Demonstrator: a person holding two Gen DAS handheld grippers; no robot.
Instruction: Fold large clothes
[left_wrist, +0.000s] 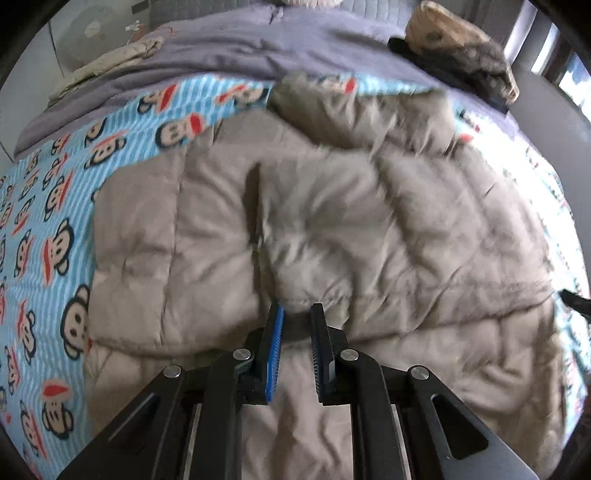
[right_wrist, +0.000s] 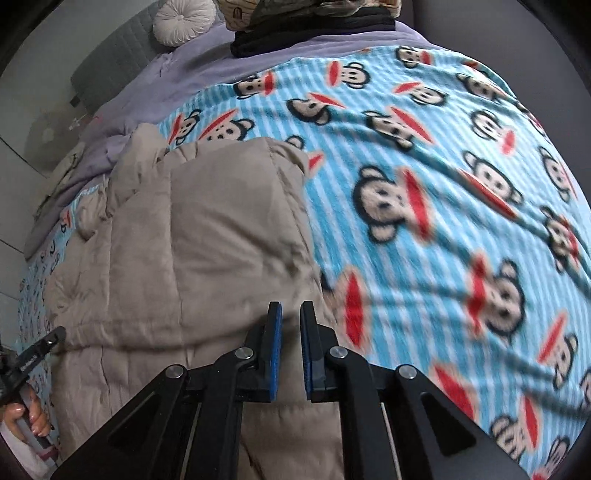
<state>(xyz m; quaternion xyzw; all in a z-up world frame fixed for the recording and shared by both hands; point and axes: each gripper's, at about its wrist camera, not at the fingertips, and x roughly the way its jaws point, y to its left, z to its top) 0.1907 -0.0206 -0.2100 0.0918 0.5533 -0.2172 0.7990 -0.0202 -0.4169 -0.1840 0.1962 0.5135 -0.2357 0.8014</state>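
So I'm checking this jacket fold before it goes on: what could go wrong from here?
Both grippers' jaws stand open above the puffy beige jacket, gripping nothing. The thick quilting might slip from the left gripper. The right gripper sits at the jacket's edge, so it may catch the monkey blanket too.

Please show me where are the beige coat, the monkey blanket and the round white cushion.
coat (left_wrist: 314, 229): left wrist view, quilted middle panel.
blanket (right_wrist: 443, 155): right wrist view, striped part between monkeys.
cushion (right_wrist: 183, 20): right wrist view, its buttoned centre.
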